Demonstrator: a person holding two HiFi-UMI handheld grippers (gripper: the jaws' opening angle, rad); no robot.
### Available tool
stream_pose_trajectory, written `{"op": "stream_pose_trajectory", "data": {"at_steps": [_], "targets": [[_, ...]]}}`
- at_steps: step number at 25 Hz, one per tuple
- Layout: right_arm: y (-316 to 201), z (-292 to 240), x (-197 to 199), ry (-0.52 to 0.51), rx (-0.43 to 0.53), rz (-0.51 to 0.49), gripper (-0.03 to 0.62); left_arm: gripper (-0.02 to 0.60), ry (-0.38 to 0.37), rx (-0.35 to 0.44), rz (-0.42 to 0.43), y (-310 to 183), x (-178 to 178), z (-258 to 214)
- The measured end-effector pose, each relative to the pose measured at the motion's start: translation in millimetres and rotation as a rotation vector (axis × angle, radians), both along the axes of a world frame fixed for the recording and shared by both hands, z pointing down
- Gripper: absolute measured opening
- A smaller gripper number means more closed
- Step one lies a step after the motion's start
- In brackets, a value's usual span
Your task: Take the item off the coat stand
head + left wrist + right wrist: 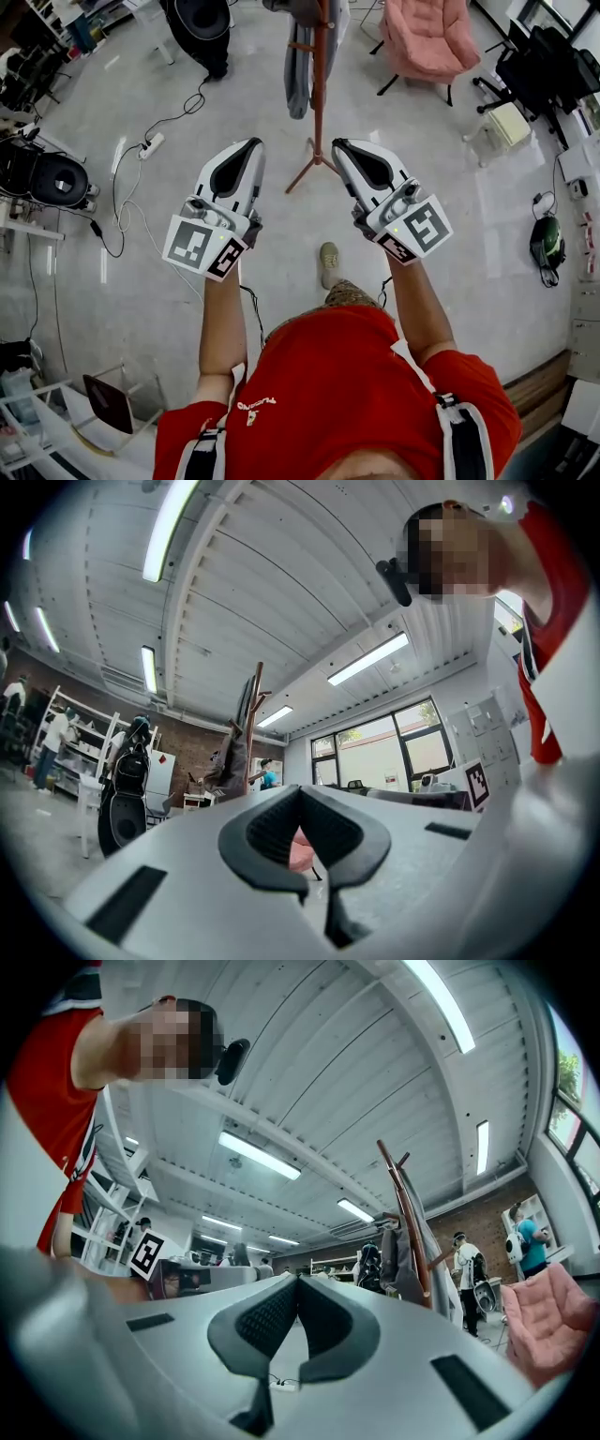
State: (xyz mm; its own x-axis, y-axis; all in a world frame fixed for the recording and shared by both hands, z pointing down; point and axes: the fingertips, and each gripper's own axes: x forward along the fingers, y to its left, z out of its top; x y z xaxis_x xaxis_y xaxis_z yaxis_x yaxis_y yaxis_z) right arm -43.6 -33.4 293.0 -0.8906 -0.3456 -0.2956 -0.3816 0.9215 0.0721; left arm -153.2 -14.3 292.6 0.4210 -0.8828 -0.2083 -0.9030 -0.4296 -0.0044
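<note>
Floor: a pale grey glossy floor (394, 187) is spreading around the red-brown wooden coat stand (320, 94); a white power strip (150, 145) is lying to the stand's left.
Room: a pink upholstered armchair (427, 37) is standing to the stand's right.
Item: a grey garment (300, 70) is hanging against the stand's pole.
Cut off: the head view is cropping the stand's top; both gripper views are showing its pegs.
Left gripper (251, 143): fingers are pressing together, gripping nothing, near the stand's feet.
Right gripper (339, 143): likewise closed and empty.
</note>
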Motion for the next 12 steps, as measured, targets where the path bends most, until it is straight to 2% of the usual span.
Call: {"op": "stream_pose_trajectory", "data": {"at_steps": [7,12], "targets": [[-106,-16,-11,-0.009,0.046,-0.037,0.020,0.009,-0.036,0.017,-0.033,-117,-14,-17],[-167,-17,-11,-0.003,0.044,-0.064,0.020,0.009,-0.042,0.029,-0.068,-184,-22,-29]]}}
